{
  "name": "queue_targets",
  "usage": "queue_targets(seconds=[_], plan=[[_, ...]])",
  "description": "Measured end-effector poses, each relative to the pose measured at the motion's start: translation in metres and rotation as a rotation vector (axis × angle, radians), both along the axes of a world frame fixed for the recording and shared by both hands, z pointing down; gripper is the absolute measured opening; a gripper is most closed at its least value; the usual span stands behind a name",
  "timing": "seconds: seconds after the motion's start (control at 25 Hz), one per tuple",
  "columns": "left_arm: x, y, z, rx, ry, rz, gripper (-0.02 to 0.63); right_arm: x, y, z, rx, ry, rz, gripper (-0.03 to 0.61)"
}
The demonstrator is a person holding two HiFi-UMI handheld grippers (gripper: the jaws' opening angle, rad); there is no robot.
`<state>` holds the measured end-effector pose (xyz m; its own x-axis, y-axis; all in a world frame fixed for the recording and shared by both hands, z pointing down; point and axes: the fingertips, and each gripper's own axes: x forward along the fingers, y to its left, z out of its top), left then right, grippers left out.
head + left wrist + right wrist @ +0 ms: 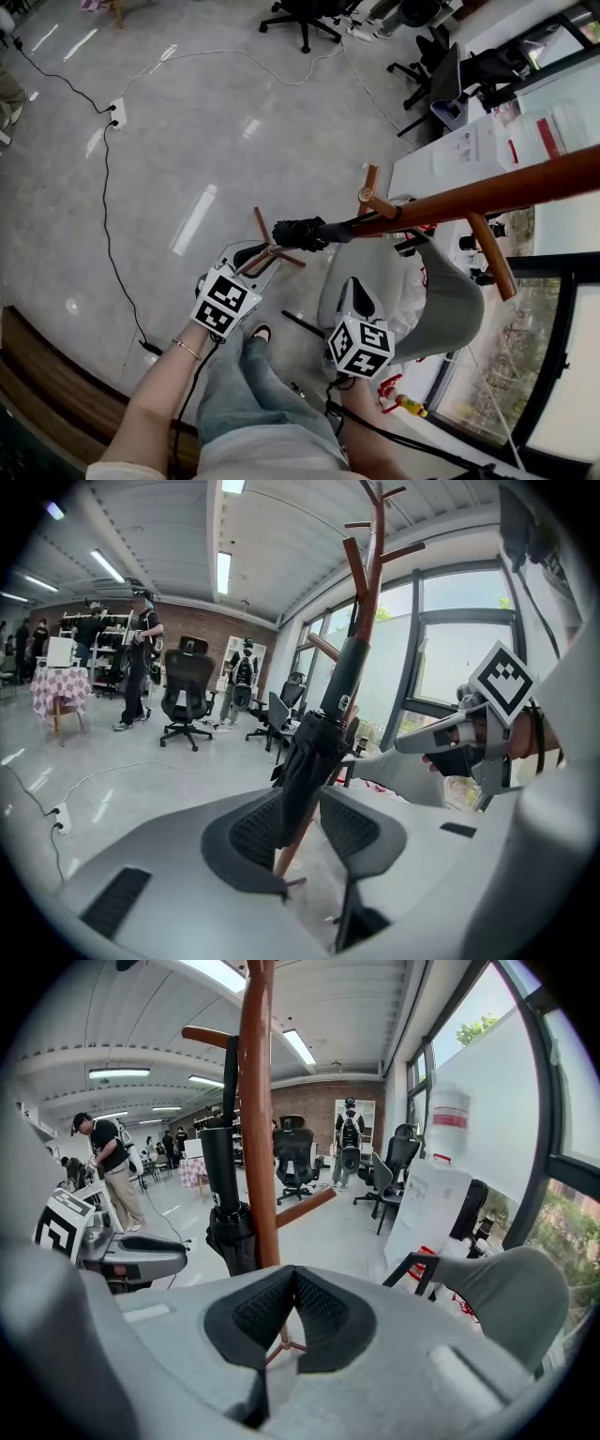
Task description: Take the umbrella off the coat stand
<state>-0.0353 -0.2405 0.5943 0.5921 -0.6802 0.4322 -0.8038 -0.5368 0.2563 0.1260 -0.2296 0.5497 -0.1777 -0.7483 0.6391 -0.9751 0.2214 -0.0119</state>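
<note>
black folded umbrella (319, 742) mid-frame between parted left tongs (303, 810), wooden coat stand (255, 1101) behind closed, empty right tongs (292, 1277)

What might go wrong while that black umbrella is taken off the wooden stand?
The left gripper is open around the umbrella, not pressing it, so it may slip if lifted. The umbrella hangs close against the coat stand, whose pegs could snag it. The right gripper is shut, holding nothing, so the stand might tip.
</note>
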Motion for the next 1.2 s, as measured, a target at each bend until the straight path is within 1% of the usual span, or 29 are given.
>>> queue_targets(seconds=[0.12,0.36,0.48,0.76,1.04,1.2], plan=[[0.005,-0.002,0.003,0.019,-0.020,0.055,0.132,0.000,0.001,0.005,-0.010,0.008,-0.001,0.005],[0.013,-0.007,0.013,0.056,-0.041,0.153,0.243,0.002,0.001,0.013,-0.023,0.018,-0.002,0.005],[0.016,-0.013,0.015,0.083,-0.058,0.181,0.272,0.003,0.001,0.018,-0.030,0.018,0.000,0.005],[0.026,-0.028,0.025,0.112,-0.077,0.232,0.293,0.003,0.004,0.027,-0.045,0.017,0.004,0.005],[0.036,-0.044,0.030,0.145,-0.084,0.314,0.305,0.011,0.007,0.037,-0.070,0.031,0.021,0.005],[0.044,-0.047,0.029,0.166,-0.076,0.386,0.310,0.014,0.011,0.044,-0.090,0.034,0.026,0.005]])
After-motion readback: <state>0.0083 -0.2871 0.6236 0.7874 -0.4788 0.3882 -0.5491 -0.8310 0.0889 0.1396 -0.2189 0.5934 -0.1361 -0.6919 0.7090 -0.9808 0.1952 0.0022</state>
